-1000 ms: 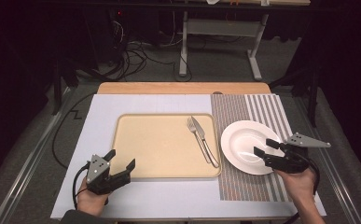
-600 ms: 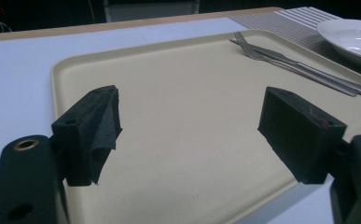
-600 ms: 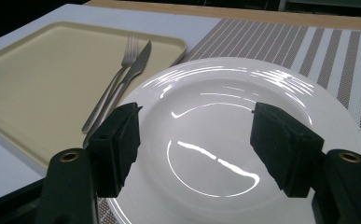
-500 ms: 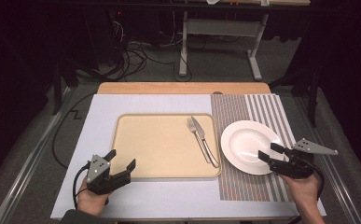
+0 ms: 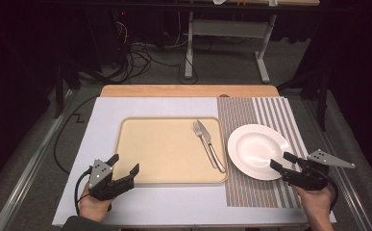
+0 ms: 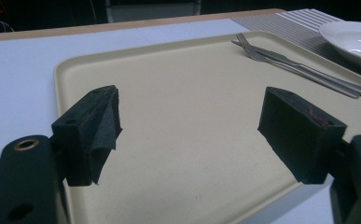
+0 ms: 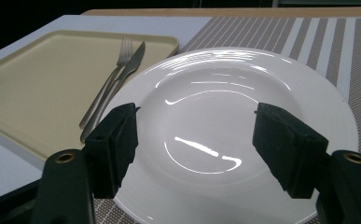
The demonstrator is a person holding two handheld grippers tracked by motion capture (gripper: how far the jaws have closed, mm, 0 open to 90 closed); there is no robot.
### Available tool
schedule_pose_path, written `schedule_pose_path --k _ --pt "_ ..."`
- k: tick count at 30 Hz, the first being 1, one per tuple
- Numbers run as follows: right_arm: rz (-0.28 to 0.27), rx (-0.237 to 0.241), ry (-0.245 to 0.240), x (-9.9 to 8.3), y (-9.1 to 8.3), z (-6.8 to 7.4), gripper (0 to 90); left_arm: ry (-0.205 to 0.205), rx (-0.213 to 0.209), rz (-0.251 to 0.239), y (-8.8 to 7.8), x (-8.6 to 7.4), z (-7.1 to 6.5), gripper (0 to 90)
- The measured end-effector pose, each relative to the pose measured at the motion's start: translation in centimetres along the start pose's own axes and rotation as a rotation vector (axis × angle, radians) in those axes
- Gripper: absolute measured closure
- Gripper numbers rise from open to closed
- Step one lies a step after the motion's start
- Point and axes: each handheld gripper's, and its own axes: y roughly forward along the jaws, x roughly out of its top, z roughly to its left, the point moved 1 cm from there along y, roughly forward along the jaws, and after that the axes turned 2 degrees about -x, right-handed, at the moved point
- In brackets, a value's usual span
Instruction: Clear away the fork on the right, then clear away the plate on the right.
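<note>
Plate (image 7: 225, 140) between right tongs (image 7: 197, 140)

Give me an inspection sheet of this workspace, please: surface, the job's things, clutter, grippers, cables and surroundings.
Surface: white table top with a wooden strip at the far edge; striped placemat on the right.
Job's things: white plate lies empty on the placemat; fork and knife lie side by side at the right end of the beige tray.
Clutter: nothing seen.
Grippers: left gripper open at the tray's near left corner, holding nothing; right gripper open at the plate's near right rim, nothing between its jaws, which have just been opening.
Cables: one trails from each gripper; a tangle lies on the floor behind the table.
Surroundings: dark room, a metal stand behind the table.
</note>
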Motion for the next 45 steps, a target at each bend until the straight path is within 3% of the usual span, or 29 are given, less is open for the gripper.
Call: schedule_pose_path --k 6,11,17,31,45 --pt "-0.020 0.005 0.012 -0.7 -0.3 -0.1 30.0 -0.003 0.006 -0.008 0.0 0.1 0.0 21.8" --pt "-0.038 0.010 -0.011 -1.2 -0.3 0.3 29.8 -0.004 0.009 -0.017 -0.1 0.2 0.1 21.8" --pt "-0.040 0.034 0.024 -1.7 0.1 0.3 29.1 -0.018 0.023 -0.035 -0.2 0.6 0.5 22.0" --pt "-0.043 0.043 -0.029 -1.6 0.3 1.3 25.3 -0.007 0.015 -0.024 -0.1 0.4 0.3 22.0" --pt "-0.044 -0.014 0.041 -1.6 0.1 -0.7 26.7 0.006 0.002 -0.007 -0.2 0.2 0.1 21.9"
